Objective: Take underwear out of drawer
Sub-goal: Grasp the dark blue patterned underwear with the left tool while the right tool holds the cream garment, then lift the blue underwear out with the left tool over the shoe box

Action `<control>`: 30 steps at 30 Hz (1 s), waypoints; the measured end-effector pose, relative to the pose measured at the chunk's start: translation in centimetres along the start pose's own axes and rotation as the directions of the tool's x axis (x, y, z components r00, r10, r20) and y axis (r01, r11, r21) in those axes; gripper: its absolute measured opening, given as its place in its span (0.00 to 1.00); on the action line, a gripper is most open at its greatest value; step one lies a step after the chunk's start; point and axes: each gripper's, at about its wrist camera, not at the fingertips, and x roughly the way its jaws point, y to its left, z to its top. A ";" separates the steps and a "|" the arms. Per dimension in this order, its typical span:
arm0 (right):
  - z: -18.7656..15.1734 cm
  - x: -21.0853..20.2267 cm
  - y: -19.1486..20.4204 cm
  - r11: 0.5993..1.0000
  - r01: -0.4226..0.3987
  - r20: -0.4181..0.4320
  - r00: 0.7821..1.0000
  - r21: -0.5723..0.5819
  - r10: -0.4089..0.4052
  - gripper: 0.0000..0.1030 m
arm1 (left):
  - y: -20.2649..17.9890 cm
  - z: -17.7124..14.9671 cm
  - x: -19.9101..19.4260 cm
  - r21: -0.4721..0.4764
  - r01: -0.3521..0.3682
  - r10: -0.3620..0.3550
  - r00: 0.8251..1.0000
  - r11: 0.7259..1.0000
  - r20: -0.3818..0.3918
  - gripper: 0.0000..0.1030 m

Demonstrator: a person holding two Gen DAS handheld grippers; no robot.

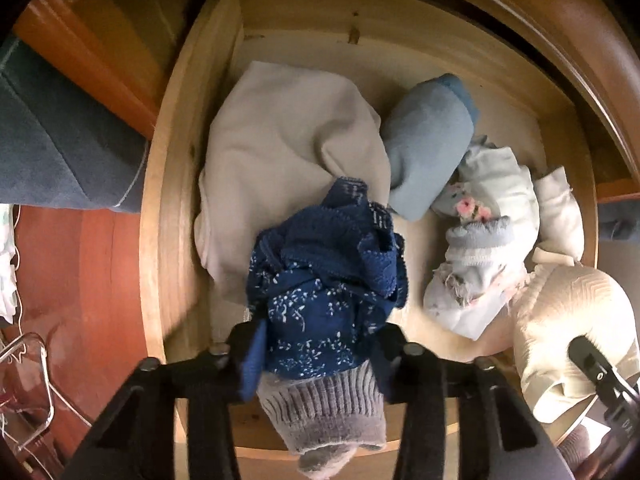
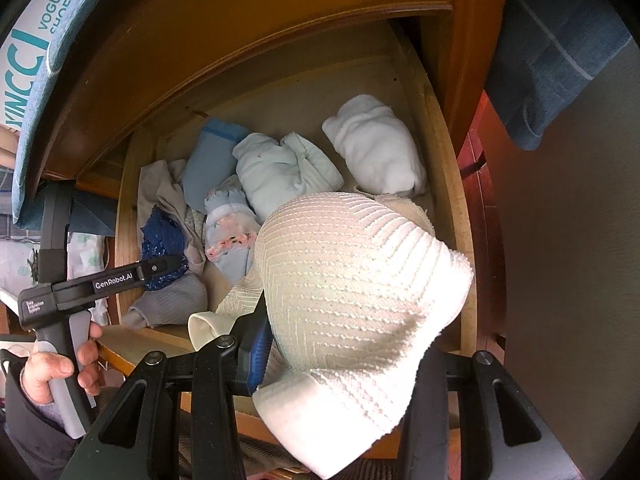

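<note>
Open pale-wood drawer [image 1: 160, 240] in a reddish-brown wooden dresser [image 2: 240, 20], seen from above by both wrist cameras.

Left gripper [image 1: 316, 344] points down into the drawer's near left part. Its 2 black fingers [image 1: 244, 344] sit either side of a crumpled navy-blue underwear piece with white speckle print and a lace edge [image 1: 328, 264], pads pressing into the cloth: pinching it. The navy piece rests on a grey ribbed knit item [image 1: 324, 412] and overlaps a large beige folded cloth [image 1: 280, 152]. It is inside the drawer.

Right gripper [image 2: 340, 360] is closed on a cream-white textured knit garment [image 2: 360, 280], held over the drawer's near right corner; the fabric bulges up between the fingers and hides most of them.

Other contents: a light-blue folded roll with a darker band [image 1: 432, 140], a pale white-blue bundle with pink flower trim [image 1: 480, 216], a white fluffy roll [image 2: 376, 148] at far right.

A hand [image 2: 60, 364] grips the left gripper's handle in the right-wrist view.
</note>
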 end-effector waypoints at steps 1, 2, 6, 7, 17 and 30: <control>0.0 0.0 0.0 1.000 0.000 0.000 1.000 -0.001 0.000 0.38 | 0.1 -0.1 -0.2 -0.006 0.001 -0.001 1.000 1.000 0.011 0.35; 0.0 0.0 0.0 1.000 0.000 0.000 1.000 0.000 0.000 0.38 | 0.2 -0.6 -0.3 -0.011 0.008 -0.008 1.000 1.000 0.017 0.33; 0.0 0.0 0.1 1.000 0.004 0.003 1.000 0.000 -0.004 0.38 | 0.8 -1.8 -1.8 -0.019 0.023 -0.022 0.999 1.000 0.048 0.29; 0.0 0.0 0.2 1.000 0.005 0.005 1.000 -0.001 -0.005 0.38 | 0.9 -2.2 -2.3 -0.017 0.021 -0.020 0.998 1.000 0.058 0.29; 0.0 0.2 0.4 1.000 0.017 0.010 1.000 -0.011 -0.017 0.38 | 0.6 -5.8 -7.6 0.074 0.059 -0.070 0.985 0.996 0.158 0.29; 0.2 0.1 0.2 1.000 0.014 0.005 1.000 -0.003 -0.014 0.38 | -1.8 -11.6 -18.5 0.392 -0.030 -0.132 0.915 0.920 0.380 0.29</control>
